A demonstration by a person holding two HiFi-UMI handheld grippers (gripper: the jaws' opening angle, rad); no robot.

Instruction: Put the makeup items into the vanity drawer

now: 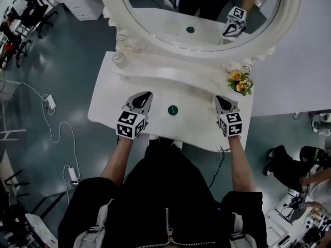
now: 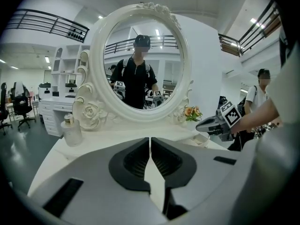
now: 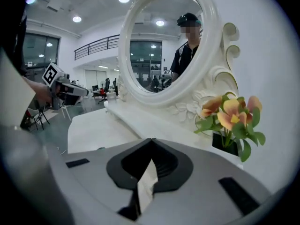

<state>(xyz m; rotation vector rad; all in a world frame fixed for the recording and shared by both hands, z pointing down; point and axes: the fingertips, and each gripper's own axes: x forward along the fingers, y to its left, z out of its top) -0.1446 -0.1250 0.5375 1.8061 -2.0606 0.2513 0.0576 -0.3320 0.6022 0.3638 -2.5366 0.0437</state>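
Note:
A small dark green round makeup item (image 1: 172,109) lies on the white vanity table (image 1: 103,107), near its front edge. My left gripper (image 1: 145,96) hovers just to its left, my right gripper (image 1: 221,99) further off to its right. Both point toward the mirror (image 1: 207,14). In the left gripper view the left gripper (image 2: 150,142) has its jaws together with nothing between them. The right gripper (image 3: 151,142) is likewise shut and empty in its own view. No drawer front shows in any view.
A clear bottle (image 1: 120,59) stands at the table's back left, and a pot of orange flowers (image 1: 240,82) at the back right. Cables and a power strip (image 1: 50,103) lie on the floor to the left. A person (image 1: 305,167) crouches at the right.

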